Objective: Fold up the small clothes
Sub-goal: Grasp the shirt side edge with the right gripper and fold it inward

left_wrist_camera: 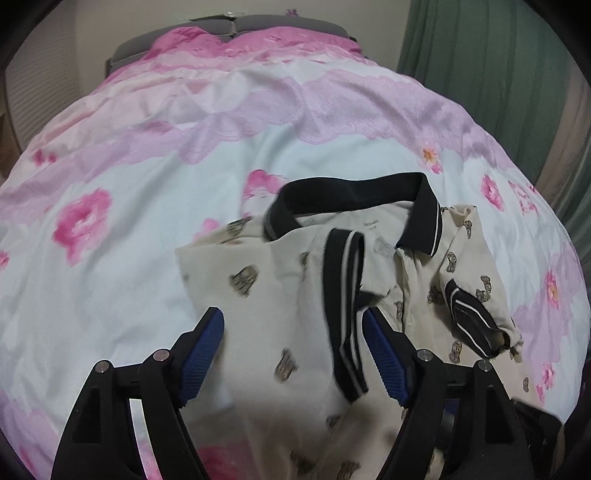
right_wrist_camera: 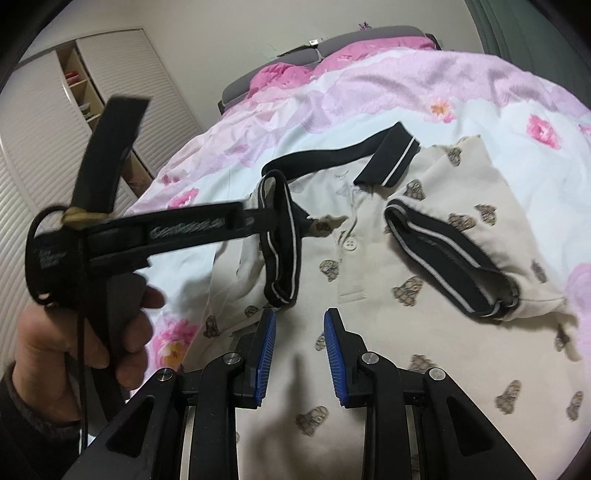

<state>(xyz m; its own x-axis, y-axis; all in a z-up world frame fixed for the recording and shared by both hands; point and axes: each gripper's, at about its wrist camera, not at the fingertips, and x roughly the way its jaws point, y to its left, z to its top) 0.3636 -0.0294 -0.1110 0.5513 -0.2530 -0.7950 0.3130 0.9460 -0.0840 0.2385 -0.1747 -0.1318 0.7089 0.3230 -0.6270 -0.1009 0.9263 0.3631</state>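
A small cream polo shirt (left_wrist_camera: 280, 295) with a bear print, black collar (left_wrist_camera: 354, 192) and black striped sleeve cuffs lies on the bed. Its left sleeve is folded in over the body, and the cuff (left_wrist_camera: 347, 310) lies between the jaws of my left gripper (left_wrist_camera: 293, 321), which is open just above the cloth. In the right wrist view the left gripper's fingers (right_wrist_camera: 255, 218) reach to that cuff (right_wrist_camera: 280, 240). My right gripper (right_wrist_camera: 300, 321) is open and empty over the shirt's (right_wrist_camera: 369, 332) lower front. The other sleeve cuff (right_wrist_camera: 450, 251) lies folded in on the right.
The shirt lies on a pink and white floral duvet (left_wrist_camera: 147, 184). A grey headboard (left_wrist_camera: 258, 26) is at the far end, a green curtain (left_wrist_camera: 498, 74) to the right, and a white louvred wardrobe (right_wrist_camera: 44, 147) to the left.
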